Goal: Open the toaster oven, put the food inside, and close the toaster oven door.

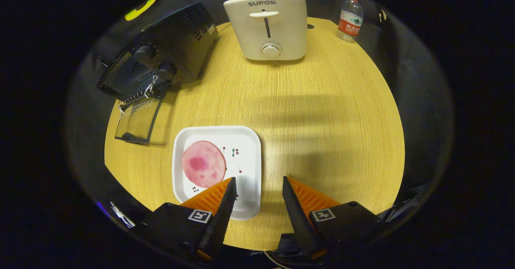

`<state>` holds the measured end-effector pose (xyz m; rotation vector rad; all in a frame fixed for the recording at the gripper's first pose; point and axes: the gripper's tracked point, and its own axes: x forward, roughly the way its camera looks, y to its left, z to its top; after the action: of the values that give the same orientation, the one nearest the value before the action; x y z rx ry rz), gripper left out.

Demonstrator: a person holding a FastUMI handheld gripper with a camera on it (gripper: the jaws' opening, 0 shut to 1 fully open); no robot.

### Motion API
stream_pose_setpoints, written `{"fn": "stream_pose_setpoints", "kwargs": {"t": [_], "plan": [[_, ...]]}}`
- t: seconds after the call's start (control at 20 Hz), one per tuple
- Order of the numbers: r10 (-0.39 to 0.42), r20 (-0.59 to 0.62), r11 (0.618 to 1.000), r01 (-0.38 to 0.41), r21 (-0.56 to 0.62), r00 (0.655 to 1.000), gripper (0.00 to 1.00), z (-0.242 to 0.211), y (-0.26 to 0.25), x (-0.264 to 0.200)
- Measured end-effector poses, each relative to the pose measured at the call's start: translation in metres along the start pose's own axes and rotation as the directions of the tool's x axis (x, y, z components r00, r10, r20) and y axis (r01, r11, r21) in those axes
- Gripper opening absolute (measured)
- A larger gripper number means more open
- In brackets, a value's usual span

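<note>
Round wooden table (322, 112), pale yellow grain, set against the dark booth wall.

Gripper (258, 184): two orange-and-black fingers (219, 204), spread wide apart with nothing between them, hovering above the near edge of the table. The left finger overlaps the near right corner of the plate in view; contact cannot be judged.

White square plate (245, 148), small cherry motifs, near centre-left of the table, just ahead of the left finger.

Food: one round pink slice (203, 164), darker blotch at its middle, lying flat on the left half of the plate.

Black toaster oven (169, 51), far left of the table, two knobs on its front. Its glass door (139, 120) is dropped open toward the near side, lying low over the tabletop, wire rack visible at the opening.

Cream pop-up toaster (267, 25), far centre, with lever and dial facing the gripper.

Plastic water bottle (350, 19), red label, far right, upright.
</note>
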<state>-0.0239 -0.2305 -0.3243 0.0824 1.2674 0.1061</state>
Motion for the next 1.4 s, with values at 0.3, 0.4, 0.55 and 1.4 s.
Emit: {"fn": "stream_pose_setpoints", "kwargs": {"t": [0.3,0.4,0.55,1.4], "plan": [[-0.049,-0.058,0.998,0.047,-0.047,0.997,0.61,-0.009,0.002,0.015],[-0.056,-0.066,0.998,0.053,-0.038,0.996,0.46,-0.008,0.001,0.020],[-0.049,-0.103,0.999,0.051,0.016,0.993,0.39,-0.009,0.002,0.017],[0.176,-0.097,0.966,-0.153,0.207,0.980,0.02,-0.016,0.021,0.016]]}}
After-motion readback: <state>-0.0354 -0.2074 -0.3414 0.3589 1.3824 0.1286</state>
